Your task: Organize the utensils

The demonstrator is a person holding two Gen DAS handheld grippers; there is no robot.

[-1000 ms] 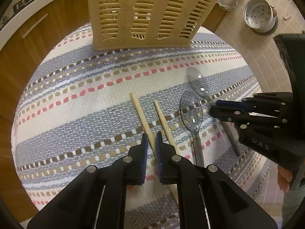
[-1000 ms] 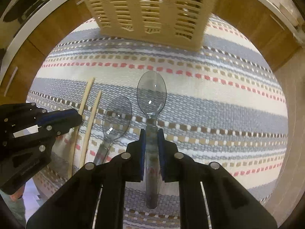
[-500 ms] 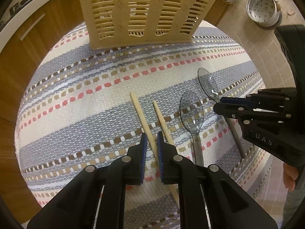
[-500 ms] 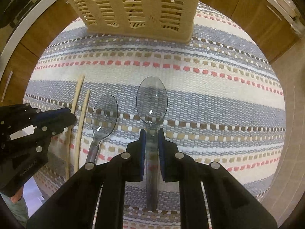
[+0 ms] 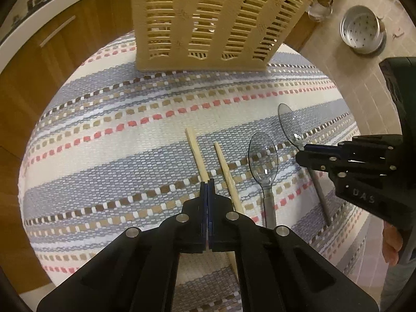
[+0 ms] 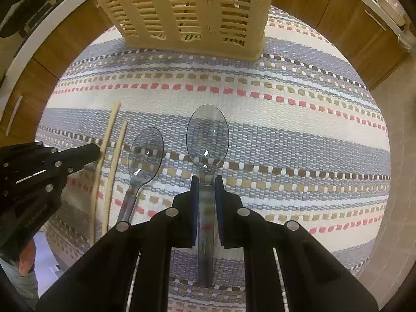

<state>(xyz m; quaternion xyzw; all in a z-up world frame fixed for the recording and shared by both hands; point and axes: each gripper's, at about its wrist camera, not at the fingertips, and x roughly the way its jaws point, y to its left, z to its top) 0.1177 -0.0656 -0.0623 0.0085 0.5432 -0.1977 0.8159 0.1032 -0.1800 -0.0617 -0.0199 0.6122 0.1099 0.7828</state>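
- The left gripper [image 5: 207, 182] is fully closed on the far-left chopstick [image 5: 195, 153]. Its pads pinch the thin stick near the middle, probably so that it will not tip when lifted.
- The right gripper [image 6: 206, 182] is almost closed on the handle of the clear spoon [image 6: 207, 135], just below the bowl. This spoon hangs a little above the mat, bowl pointing away from the gripper.
- The second chopstick [image 5: 225, 167] and the second spoon [image 5: 263, 161] lie between the two grippers, near the front edge of the striped mat [image 5: 104, 140], all roughly parallel.
- The beige basket [image 5: 208, 20] stands at the far edge of the mat; I judge that the utensils should go there.
- The chopsticks are pale wood; the spoons are transparent grey plastic with darker handles.
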